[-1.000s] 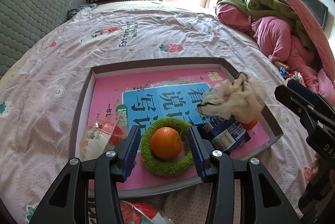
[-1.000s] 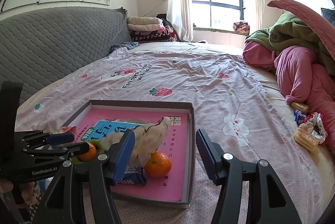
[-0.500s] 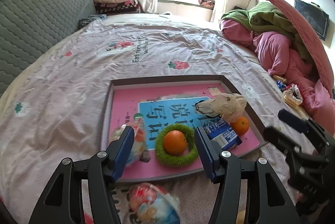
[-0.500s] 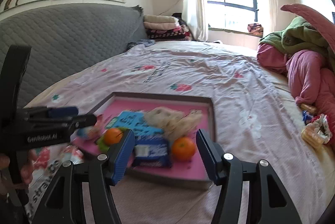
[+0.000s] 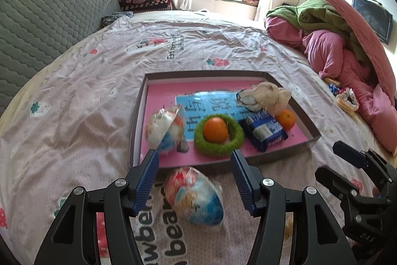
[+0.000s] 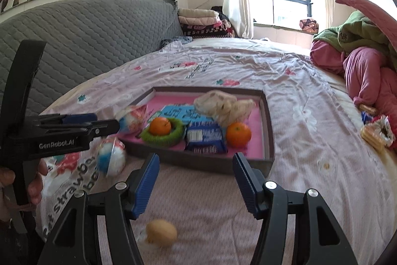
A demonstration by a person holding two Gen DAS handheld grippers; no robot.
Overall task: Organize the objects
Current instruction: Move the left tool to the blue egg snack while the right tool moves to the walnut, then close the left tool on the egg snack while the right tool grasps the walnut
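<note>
While both tools gape empty, wrapped snack (image 5: 194,195) lies diagonally, lengthwise.

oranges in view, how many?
2, both in the tray: one orange sits inside the green ring, the other lies right of the blue packet. More may be hidden.

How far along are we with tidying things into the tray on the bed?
Done: the tray holds an orange in the green ring, a second orange, a blue packet, a beige bundle and one snack bag. In hand: nothing; left claw and right claw are open and empty. Left: a snack bag and a tan, egg-like item lie on the bedsheet.
</note>
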